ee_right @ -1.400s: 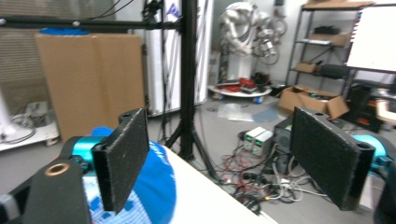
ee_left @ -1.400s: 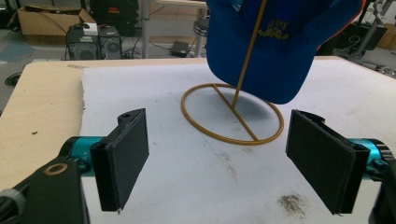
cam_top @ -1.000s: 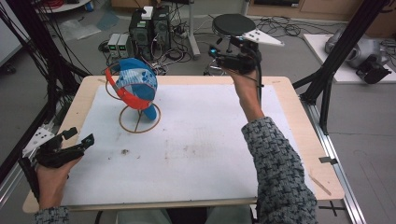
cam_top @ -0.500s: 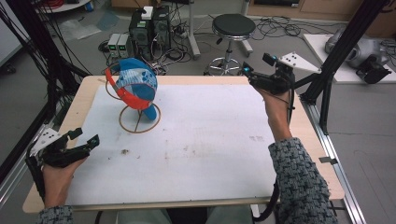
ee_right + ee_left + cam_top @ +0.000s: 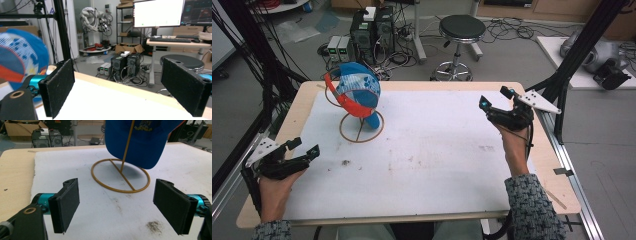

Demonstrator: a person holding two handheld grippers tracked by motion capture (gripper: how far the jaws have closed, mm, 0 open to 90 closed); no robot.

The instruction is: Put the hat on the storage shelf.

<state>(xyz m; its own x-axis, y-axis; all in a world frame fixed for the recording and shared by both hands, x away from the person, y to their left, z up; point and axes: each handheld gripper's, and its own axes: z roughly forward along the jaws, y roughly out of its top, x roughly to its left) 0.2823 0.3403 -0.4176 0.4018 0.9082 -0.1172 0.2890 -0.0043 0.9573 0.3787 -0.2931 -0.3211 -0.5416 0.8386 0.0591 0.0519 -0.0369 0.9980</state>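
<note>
A blue cap sits on a wire stand near the bench's far left corner; left tool and right tool both spread, empty.

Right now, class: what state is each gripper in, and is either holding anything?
Left gripper: open, holding nothing, jaws facing the cap on its stand.
Right gripper: open, holding nothing.

My overhead camera looks down on the table; my left gripper camera sits low, facing the cap stand both share.
</note>
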